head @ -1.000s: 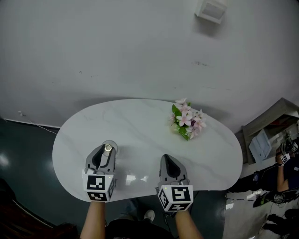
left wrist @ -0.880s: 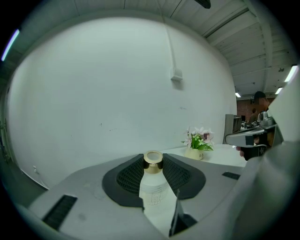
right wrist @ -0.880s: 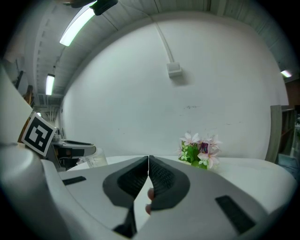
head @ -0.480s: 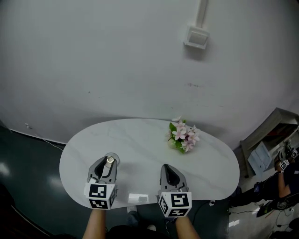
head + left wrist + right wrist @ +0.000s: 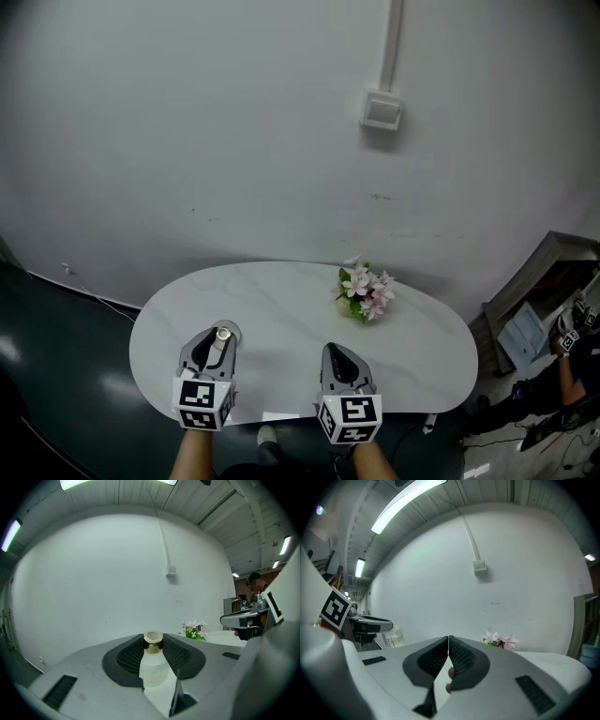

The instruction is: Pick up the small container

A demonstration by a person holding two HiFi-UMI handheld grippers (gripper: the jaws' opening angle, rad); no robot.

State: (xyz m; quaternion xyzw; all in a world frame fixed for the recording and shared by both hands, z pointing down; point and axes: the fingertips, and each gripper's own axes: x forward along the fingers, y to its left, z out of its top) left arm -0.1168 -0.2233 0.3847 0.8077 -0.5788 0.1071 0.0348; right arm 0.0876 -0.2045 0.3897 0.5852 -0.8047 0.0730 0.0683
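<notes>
The small container (image 5: 153, 665) is a translucent bottle with a gold cap, and it stands upright between the black pads of my left gripper (image 5: 153, 641), which is shut on it. In the head view the left gripper (image 5: 217, 337) holds the container (image 5: 222, 334) over the front left of the white oval table (image 5: 281, 300). Whether the bottle touches the tabletop cannot be told. My right gripper (image 5: 336, 352) hangs beside it over the table's front edge. Its jaws (image 5: 448, 641) are shut with nothing between them.
A bunch of pink and white flowers (image 5: 366, 293) lies at the back right of the table. A white box on a conduit (image 5: 382, 111) is on the wall. A grey cabinet (image 5: 548, 281) and a person (image 5: 574, 342) are at the right, over dark floor.
The head view has tilted up, so the table and grippers sit lower and smaller in it and more wall shows. Both grippers keep their places; the left still holds the container.
</notes>
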